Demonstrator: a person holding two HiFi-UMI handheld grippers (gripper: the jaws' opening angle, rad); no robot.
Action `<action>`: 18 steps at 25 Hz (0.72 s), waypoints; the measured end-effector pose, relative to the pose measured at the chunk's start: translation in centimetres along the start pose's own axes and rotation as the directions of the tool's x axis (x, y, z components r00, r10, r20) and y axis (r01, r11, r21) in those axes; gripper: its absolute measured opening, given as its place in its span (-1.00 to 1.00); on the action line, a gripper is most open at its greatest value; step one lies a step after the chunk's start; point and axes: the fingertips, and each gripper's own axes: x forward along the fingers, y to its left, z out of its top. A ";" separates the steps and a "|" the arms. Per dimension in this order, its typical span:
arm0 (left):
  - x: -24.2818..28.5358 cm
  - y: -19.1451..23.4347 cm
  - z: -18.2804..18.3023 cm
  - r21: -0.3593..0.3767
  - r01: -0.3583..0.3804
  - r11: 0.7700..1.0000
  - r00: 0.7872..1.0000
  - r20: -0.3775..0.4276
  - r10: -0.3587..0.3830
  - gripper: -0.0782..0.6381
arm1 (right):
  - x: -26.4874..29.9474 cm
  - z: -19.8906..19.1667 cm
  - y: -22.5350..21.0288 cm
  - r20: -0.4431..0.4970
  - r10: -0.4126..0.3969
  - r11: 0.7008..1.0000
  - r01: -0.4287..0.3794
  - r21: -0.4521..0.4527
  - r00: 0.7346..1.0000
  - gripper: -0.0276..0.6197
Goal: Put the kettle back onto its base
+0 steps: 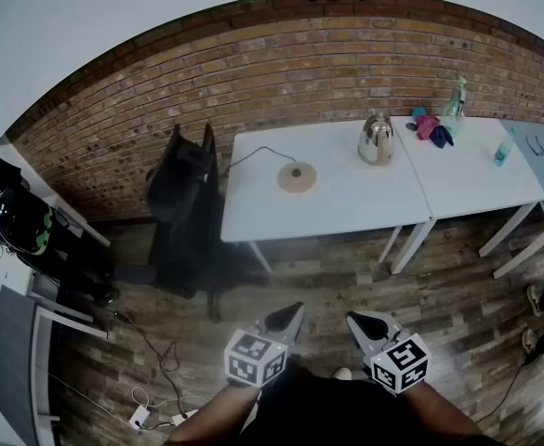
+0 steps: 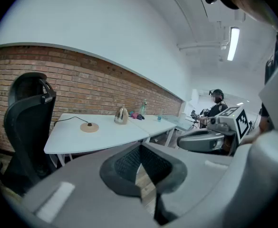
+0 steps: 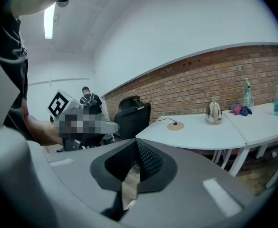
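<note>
The kettle (image 1: 376, 139) is standing upright near the back right corner of the white table (image 1: 346, 210), apart from its round base (image 1: 297, 177), which is lying nearer the middle of the table. A cord (image 1: 256, 153) is running from the base toward the table's back left edge. A second table (image 1: 467, 182) is adjoining the right edge, and a black chair (image 1: 183, 198) is standing just off the left edge. The left gripper (image 1: 284, 321) and right gripper (image 1: 367, 327) are hovering side by side over the wooden floor (image 1: 346, 272), well short of the table's front edge. Each is keeping its jaws pressed together with nothing between them.
</note>
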 end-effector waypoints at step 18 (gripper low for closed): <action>-0.8 0.2 -0.2 -0.002 -0.002 1.000 1.000 0.008 0.002 -0.78 | 0.0 0.5 1.5 0.017 0.037 0.999 -0.037 0.006 0.999 -0.83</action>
